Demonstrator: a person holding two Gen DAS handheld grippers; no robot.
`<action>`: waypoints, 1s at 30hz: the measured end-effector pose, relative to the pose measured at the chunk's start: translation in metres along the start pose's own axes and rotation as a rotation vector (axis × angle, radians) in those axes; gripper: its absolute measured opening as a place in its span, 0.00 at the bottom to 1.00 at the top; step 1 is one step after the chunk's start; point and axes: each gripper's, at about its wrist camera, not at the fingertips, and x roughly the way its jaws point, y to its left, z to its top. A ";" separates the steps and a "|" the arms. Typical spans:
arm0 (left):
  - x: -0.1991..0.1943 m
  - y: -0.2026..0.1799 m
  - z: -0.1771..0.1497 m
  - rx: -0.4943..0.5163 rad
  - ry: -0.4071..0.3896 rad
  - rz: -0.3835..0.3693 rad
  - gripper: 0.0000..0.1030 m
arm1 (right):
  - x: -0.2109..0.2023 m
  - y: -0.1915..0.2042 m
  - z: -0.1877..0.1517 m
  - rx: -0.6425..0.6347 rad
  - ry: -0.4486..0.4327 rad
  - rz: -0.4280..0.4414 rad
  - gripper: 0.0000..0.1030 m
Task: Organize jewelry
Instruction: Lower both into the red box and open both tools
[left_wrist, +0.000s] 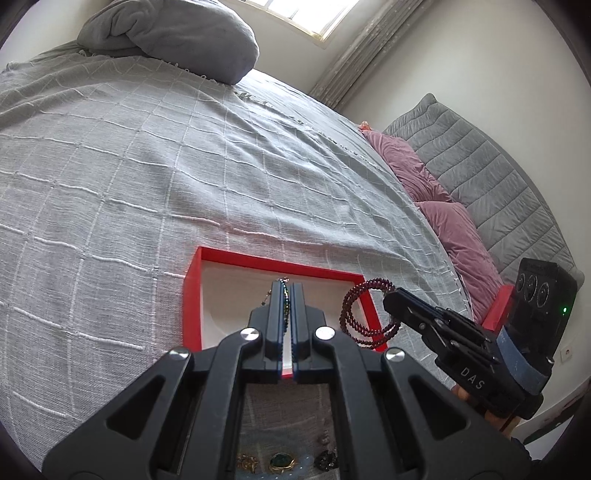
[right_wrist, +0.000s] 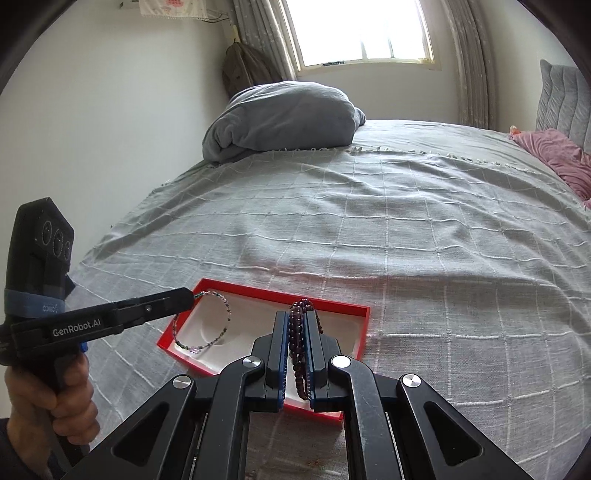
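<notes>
- Jewelry here means two beaded pieces over the red box (right_wrist: 364, 314), which lies open on the grey bedspread (right_wrist: 406, 229) and serves as our landmark.
- The thin multicoloured bracelet (right_wrist: 225, 310) hangs from our left tool (right_wrist: 190, 295), whose jaws are pressed together on its strand; the loop dangles over the left end of the red box, low against the white lining, and we cannot tell whether it touches.
- The dark red bead strand (left_wrist: 354, 314), coiled in several loops, is clamped in our right tool (right_wrist: 297, 332); it hangs over the right end of the red box, near that rim.
- Handling, as we judge it: both pieces are light and limp, so they sway and drape instead of keeping a shape. Round beads are slippery under flat pads, and the thread is the weak part, so we pinch across the strand and avoid pulling.
- The thin bracelet is best held at one spot on its cord; the dark red bead strand needs all its loops caught together, or one may slide free.
- Count: two tools, one red box, two pieces held.
- In the left wrist view, below the red box and between the tool's arms, we count three more small ornaments (left_wrist: 282, 461); they look like brooches or rings, too small to tell which.
- Beyond the red box, a grey blanket bundle (right_wrist: 284, 118) sits at the far end of the bed.
</notes>
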 end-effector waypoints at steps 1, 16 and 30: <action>0.001 0.000 0.000 -0.001 -0.001 0.004 0.04 | 0.002 0.001 -0.001 -0.005 0.001 -0.010 0.08; 0.017 0.015 0.000 0.018 0.039 0.131 0.04 | 0.027 0.017 -0.005 -0.068 0.047 0.014 0.09; -0.016 0.008 0.000 0.027 0.005 0.187 0.18 | -0.024 -0.026 0.009 0.137 -0.033 0.031 0.48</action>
